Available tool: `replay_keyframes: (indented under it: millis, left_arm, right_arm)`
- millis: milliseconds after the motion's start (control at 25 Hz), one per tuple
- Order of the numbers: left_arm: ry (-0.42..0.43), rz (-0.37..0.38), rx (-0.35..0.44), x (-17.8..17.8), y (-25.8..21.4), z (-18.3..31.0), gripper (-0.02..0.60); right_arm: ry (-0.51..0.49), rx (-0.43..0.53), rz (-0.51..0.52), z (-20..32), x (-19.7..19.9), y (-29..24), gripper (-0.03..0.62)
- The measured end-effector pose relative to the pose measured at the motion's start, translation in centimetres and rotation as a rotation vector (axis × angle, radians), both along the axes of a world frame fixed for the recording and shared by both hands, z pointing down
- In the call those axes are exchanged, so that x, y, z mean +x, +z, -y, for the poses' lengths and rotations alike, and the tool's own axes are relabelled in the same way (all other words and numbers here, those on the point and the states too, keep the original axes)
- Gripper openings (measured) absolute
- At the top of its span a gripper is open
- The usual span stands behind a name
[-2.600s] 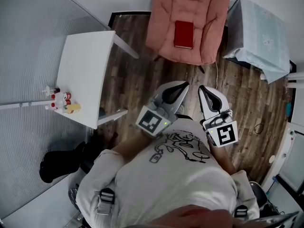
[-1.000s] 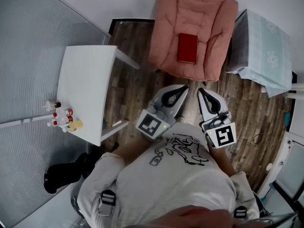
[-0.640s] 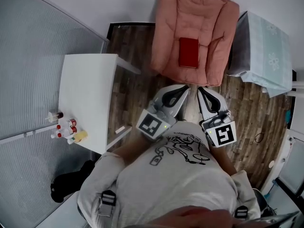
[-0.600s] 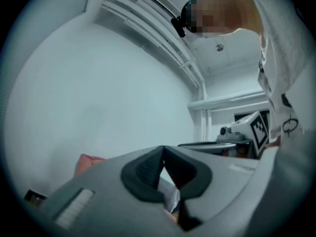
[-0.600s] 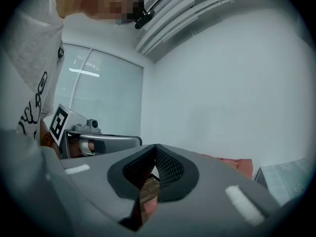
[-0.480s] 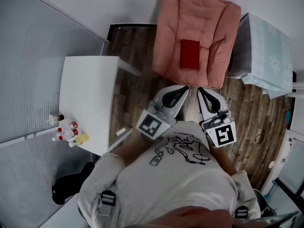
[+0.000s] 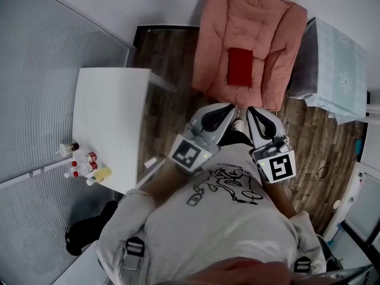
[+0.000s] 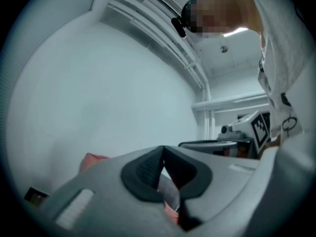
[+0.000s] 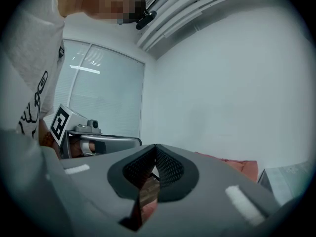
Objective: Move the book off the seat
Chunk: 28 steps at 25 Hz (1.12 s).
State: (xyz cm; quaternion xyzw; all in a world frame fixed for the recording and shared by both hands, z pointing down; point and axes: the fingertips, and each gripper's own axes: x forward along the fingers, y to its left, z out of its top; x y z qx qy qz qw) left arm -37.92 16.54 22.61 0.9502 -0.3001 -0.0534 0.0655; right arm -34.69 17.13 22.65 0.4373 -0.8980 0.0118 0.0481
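Note:
A dark red book [image 7: 240, 67] lies flat on the seat of a pink cushioned armchair [image 7: 249, 22] at the top of the head view. My left gripper [image 7: 230, 107] and right gripper [image 7: 249, 110] are held side by side just in front of the chair's front edge, both pointing at it, both shut and holding nothing. In the left gripper view the left gripper [image 8: 163, 149] has its pads together, with pink cushion [image 8: 91, 159] behind. The right gripper view shows the right gripper [image 9: 155, 148] with its tips touching and the chair [image 9: 232, 164] beyond.
A white table [image 7: 110, 123] stands to the left with small bottles [image 7: 83, 165] on its near corner. A side table under a pale cloth [image 7: 335, 64] sits right of the chair. Glass partition at left, wood floor [image 7: 166, 64] between.
The chair and book have drawn closer to both grippers as I moved forward; the grippers' tips now sit almost at the chair's front edge. Both stayed shut.

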Motion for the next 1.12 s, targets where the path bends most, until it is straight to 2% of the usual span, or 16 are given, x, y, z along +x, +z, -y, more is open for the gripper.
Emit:
replay_keyframes:
  millis: [640,1120]
  left_arm:
    - [-0.011,0.013,-0.039,2.0,1.3,3.4,-0.001]
    - [-0.015,0.032,-0.055,8.9,1.9,9.6,-0.001]
  right_arm:
    - [0.026,-0.024,0.022,3.8,3.4,1.7,0.006]
    - [0.026,-0.045,0.019,9.7,10.2,2.8,0.006]
